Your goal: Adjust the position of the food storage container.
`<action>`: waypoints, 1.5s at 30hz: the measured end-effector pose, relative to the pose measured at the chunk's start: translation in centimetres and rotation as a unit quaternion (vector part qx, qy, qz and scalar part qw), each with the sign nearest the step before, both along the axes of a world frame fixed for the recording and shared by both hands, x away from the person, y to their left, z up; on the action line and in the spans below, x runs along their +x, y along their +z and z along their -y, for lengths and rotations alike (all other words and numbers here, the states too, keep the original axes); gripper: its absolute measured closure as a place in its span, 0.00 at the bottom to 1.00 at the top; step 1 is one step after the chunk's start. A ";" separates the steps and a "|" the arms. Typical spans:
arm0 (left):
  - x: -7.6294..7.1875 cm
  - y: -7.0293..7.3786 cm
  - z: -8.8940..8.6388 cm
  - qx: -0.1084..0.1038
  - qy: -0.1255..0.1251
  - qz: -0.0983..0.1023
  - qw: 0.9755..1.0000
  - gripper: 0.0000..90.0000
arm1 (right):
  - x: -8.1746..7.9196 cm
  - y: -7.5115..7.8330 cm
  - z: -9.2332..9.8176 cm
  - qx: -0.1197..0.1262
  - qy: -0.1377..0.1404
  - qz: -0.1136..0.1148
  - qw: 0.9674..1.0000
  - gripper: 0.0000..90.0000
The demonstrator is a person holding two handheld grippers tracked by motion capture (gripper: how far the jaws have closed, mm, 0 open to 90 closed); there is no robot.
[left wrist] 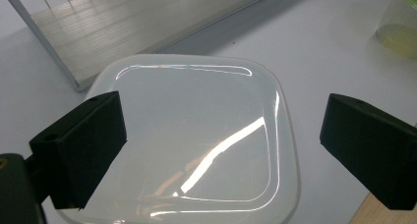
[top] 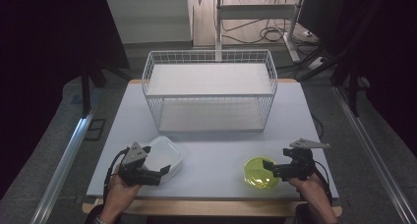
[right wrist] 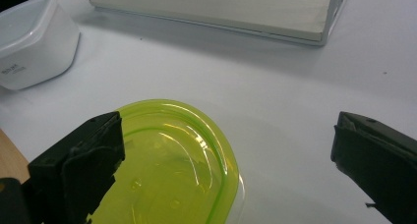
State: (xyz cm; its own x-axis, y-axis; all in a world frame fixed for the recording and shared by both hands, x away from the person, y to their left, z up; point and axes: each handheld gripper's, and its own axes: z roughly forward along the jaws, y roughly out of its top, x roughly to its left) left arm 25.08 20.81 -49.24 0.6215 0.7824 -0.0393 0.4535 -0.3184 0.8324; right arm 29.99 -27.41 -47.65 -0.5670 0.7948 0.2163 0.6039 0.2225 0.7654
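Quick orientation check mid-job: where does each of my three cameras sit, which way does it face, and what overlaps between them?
High view: above the person's side, facing forward and down on the table and wire rack; both hands, left gripper and right gripper enter from below.
Left gripper view: rides the left gripper, open jaws over the white container.
Right gripper view: rides the right gripper, open jaws at the green container.
Shared: both gripper views show the rack's shelf, and each shows the other's container.

A lab-like test space: bare white table (top: 206,155), dark curtains (top: 44,62), floor cables (top: 268,35), metal stand legs (top: 218,22).
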 end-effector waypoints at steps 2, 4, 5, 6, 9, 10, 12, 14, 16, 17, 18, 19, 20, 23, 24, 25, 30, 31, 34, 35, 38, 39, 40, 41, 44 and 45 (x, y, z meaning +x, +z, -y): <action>0.0 0.0 0.0 0.002 0.000 0.001 1.000 0.04 | 0.0 0.0 0.0 -0.002 -0.001 -0.002 1.000 0.00; 0.0 -0.1 0.1 0.009 -0.001 0.003 1.000 0.04 | 0.0 -0.1 -0.1 -0.015 -0.001 -0.003 1.000 0.00; 0.0 -0.1 0.1 0.012 -0.001 0.005 1.000 0.04 | 0.0 -0.2 -0.3 -0.017 0.007 -0.005 1.000 0.00; 0.0 -0.2 0.1 0.015 -0.002 0.007 1.000 0.04 | 0.0 -0.2 -0.3 -0.017 0.007 -0.005 1.000 0.00; 0.0 -0.2 0.2 0.019 -0.002 0.010 1.000 0.04 | -0.1 -0.1 -0.6 -0.021 0.014 -0.006 1.000 0.02; 0.0 -0.2 0.2 0.019 -0.003 0.010 1.000 0.04 | -0.2 0.0 -0.7 -0.024 0.017 -0.004 1.000 0.04; 0.0 -0.2 0.3 0.020 -0.004 0.011 1.000 0.04 | -0.4 0.1 -0.9 -0.027 0.020 -0.004 0.999 0.10; 0.0 -0.3 0.3 0.019 -0.006 0.011 1.000 0.04 | -0.5 0.4 -1.1 -0.027 0.028 -0.002 0.999 0.19; 0.0 -0.2 0.3 0.015 -0.009 0.012 1.000 0.04 | -0.8 0.6 -1.4 -0.035 0.036 0.004 0.999 0.28; -0.1 -0.2 0.3 0.013 -0.010 0.012 1.000 0.04 | -0.9 0.7 -1.6 -0.040 0.040 0.008 0.998 0.32; -0.1 -0.2 0.2 0.012 -0.011 0.013 1.000 0.04 | -1.1 0.9 -1.8 -0.045 0.045 0.011 0.998 0.37; -0.1 -0.1 0.2 0.010 -0.011 0.015 1.000 0.04 | -1.4 1.2 -2.2 -0.053 0.059 0.020 0.997 0.46; -0.1 -0.1 0.2 0.010 -0.011 0.015 1.000 0.04 | -1.4 1.2 -2.2 -0.053 0.059 0.020 0.997 0.46; -0.1 -0.1 0.1 0.006 -0.011 0.015 1.000 0.04 | -2.0 1.6 -2.8 -0.063 0.086 0.028 0.994 0.58; -0.1 -0.1 0.1 0.006 -0.011 0.015 1.000 0.04 | -2.2 1.7 -3.0 -0.067 0.098 0.027 0.993 0.61; -0.1 -0.1 0.1 0.006 -0.011 0.015 1.000 0.04 | -2.4 1.8 -3.3 -0.072 0.109 0.026 0.991 0.64; -0.1 -0.1 0.2 0.009 -0.013 0.014 1.000 0.04 | -3.2 1.8 -4.3 -0.088 0.142 0.020 0.986 0.76; -0.1 -0.1 0.2 0.010 -0.014 0.014 1.000 0.04 | -3.5 1.9 -4.6 -0.092 0.152 0.018 0.984 0.81; -0.1 -0.1 0.2 0.010 -0.016 0.014 1.000 0.04 | -3.8 2.0 -4.8 -0.095 0.159 0.017 0.983 0.85; -0.1 -0.1 0.2 0.010 -0.016 0.013 1.000 0.04 | -4.0 2.0 -4.9 -0.094 0.161 0.017 0.982 0.87; -0.1 -0.1 0.3 0.011 -0.017 0.014 1.000 0.04 | -4.4 2.1 -5.1 -0.095 0.169 0.020 0.981 0.92; -0.1 -0.1 0.3 0.010 -0.016 0.015 1.000 0.04 | -4.5 2.2 -5.2 -0.097 0.172 0.019 0.980 0.94; -0.1 -0.1 0.2 0.010 -0.016 0.016 1.000 0.04 | -4.7 2.2 -5.2 -0.099 0.176 0.018 0.979 0.95; -0.1 -0.1 0.2 0.010 -0.016 0.016 1.000 0.04 | -4.8 2.2 -5.3 -0.100 0.179 0.017 0.979 0.97; -0.1 -0.1 0.2 0.008 -0.015 0.016 1.000 0.05 | -5.0 2.2 -5.6 -0.104 0.192 0.013 0.976 0.99; -0.1 -0.1 0.2 0.010 -0.015 0.016 1.000 0.05 | -5.1 2.1 -5.6 -0.104 0.196 0.011 0.975 0.99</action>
